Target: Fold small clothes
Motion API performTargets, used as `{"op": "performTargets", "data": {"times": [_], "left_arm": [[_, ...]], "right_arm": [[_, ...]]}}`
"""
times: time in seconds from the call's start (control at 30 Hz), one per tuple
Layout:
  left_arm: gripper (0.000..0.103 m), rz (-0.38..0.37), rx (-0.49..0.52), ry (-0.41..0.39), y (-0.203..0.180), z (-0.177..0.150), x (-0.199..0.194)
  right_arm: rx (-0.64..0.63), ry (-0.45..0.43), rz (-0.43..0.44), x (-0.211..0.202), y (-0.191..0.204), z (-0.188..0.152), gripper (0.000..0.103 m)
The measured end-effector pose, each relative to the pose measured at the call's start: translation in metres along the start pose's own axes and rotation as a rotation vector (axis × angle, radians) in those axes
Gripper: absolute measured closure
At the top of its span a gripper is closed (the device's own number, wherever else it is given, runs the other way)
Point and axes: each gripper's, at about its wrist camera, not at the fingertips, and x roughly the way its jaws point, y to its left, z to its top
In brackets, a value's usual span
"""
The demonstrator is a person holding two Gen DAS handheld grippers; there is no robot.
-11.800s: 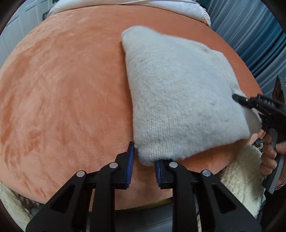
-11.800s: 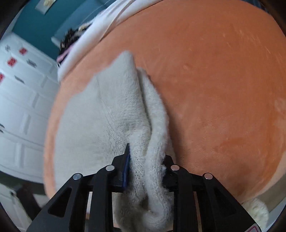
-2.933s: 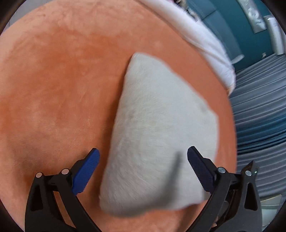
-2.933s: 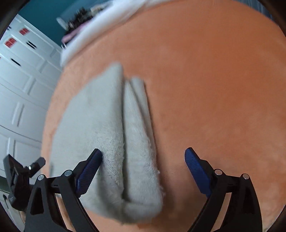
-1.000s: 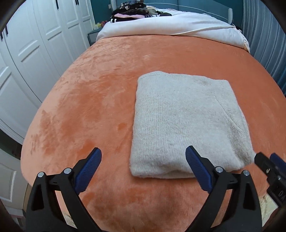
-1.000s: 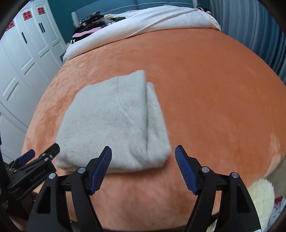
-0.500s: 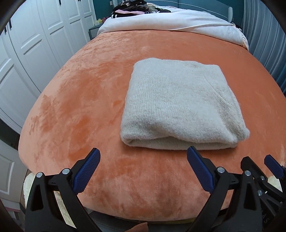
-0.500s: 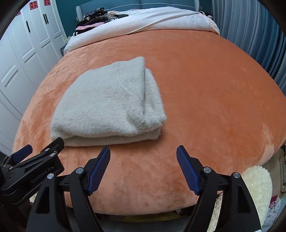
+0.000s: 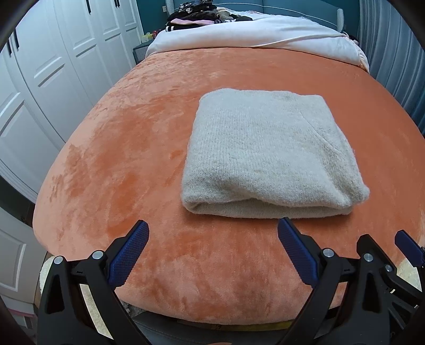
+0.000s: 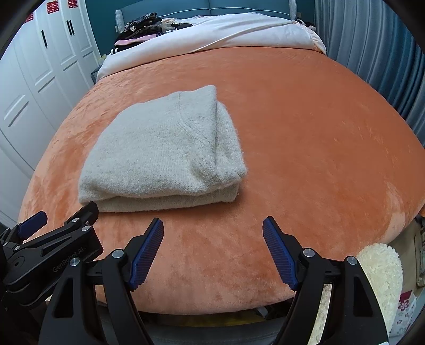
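A cream knitted garment (image 9: pixel 268 154) lies folded into a thick rectangle on the orange blanket (image 9: pixel 138 148), its folded edge toward me. It also shows in the right wrist view (image 10: pixel 164 151). My left gripper (image 9: pixel 212 244) is open and empty, held back from the garment's near edge above the blanket. My right gripper (image 10: pixel 212 241) is open and empty too, just right of the left one and short of the garment. The left gripper's body (image 10: pixel 50 254) shows at the lower left of the right wrist view.
White wardrobe doors (image 9: pixel 47 79) stand on the left. A white duvet (image 9: pixel 252 34) and a pile of dark clothes (image 9: pixel 194 16) lie at the bed's far end. Blue curtains (image 10: pixel 377 58) hang on the right. A cream fluffy rug (image 10: pixel 382 281) lies below the bed's near edge.
Both grippers have let go of the garment, opened wide and drawn back toward the bed's near edge. The folded garment lies still.
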Motion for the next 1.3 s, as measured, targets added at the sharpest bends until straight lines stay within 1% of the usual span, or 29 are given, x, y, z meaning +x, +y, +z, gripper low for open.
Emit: {"op": "performTargets", "data": {"times": [0.03, 0.17, 0.23, 0.37, 0.67, 1.3], "left_arm": [[0.005, 0.006, -0.002, 0.0, 0.0, 0.0, -0.001], [0.005, 0.021, 0.004, -0.011, 0.0, -0.002, -0.002], [0.005, 0.016, 0.011, -0.019, 0.001, -0.002, -0.003], [0.006, -0.003, 0.01, -0.004, 0.004, -0.004, 0.001], [0.006, 0.022, 0.032, -0.012, 0.002, -0.005, 0.004], [0.006, 0.022, 0.025, 0.02, 0.003, -0.01, 0.014]], "right_arm": [[0.001, -0.001, 0.0, 0.0, 0.001, -0.001, 0.028], [-0.001, 0.001, -0.009, 0.0, 0.003, -0.002, 0.028], [-0.001, 0.0, -0.015, -0.001, 0.004, -0.003, 0.028], [-0.003, 0.007, -0.016, -0.001, 0.003, -0.005, 0.028], [-0.006, 0.018, -0.033, 0.001, 0.003, -0.006, 0.028], [-0.009, 0.033, -0.066, 0.009, 0.007, -0.011, 0.029]]}}
